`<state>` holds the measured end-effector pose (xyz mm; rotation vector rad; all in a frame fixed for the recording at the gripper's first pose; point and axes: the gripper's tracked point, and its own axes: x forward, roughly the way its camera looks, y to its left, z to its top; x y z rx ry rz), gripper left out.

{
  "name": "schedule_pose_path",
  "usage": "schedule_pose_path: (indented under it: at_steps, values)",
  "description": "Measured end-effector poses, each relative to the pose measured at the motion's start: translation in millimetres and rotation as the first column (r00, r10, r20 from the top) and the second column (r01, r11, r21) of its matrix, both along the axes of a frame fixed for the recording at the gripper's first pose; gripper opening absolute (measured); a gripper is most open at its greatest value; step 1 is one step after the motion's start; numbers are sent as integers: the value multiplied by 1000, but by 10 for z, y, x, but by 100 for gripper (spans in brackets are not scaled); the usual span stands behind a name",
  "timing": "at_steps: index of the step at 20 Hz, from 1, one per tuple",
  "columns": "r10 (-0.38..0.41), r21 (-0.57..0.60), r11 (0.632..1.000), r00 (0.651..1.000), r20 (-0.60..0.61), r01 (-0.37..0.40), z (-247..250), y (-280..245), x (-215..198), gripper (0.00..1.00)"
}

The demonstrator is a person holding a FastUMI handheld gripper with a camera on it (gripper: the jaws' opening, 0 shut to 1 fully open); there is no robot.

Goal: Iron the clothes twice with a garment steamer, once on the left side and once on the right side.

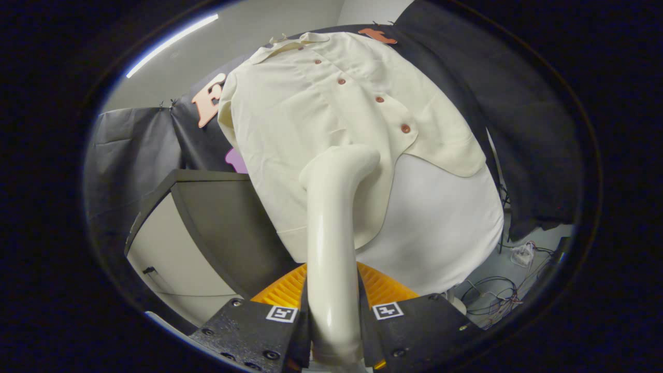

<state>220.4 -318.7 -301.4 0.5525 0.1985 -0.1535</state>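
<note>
My gripper [334, 316] is shut on the cream handle of the garment steamer [331, 228], which rises straight up between the fingers. The steamer's bent head [349, 160] presses against a cream button-up shirt [311, 119] with several brown buttons. The head touches the shirt's lower part, just left of the button placket. The shirt hangs over a white board or backing [440, 223], whose lower part shows below the shirt's hem.
An orange ribbed object [282, 292] sits just beyond the fingers, behind the steamer handle. A dark-topped cabinet [222, 223] stands to the left of the shirt. Cables and a power strip [520, 255] lie on the floor at the right.
</note>
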Motion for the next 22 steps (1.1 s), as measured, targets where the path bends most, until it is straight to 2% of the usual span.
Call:
schedule_pose_path:
  at_steps: [5, 9, 13, 16, 22]
  values:
    - [2, -25, 1000, 998, -70, -4, -156, -46, -218, 38]
    - [-6, -8, 1000, 998, -59, 5, -20, -90, -363, 38]
    - [-16, -32, 999, 1000, 5, 16, 461, -214, -460, 38]
    - [-16, -100, 995, 999, 41, 20, 857, -366, -482, 38]
    - [-24, -187, 981, 991, 130, 49, 1729, -777, -247, 38]
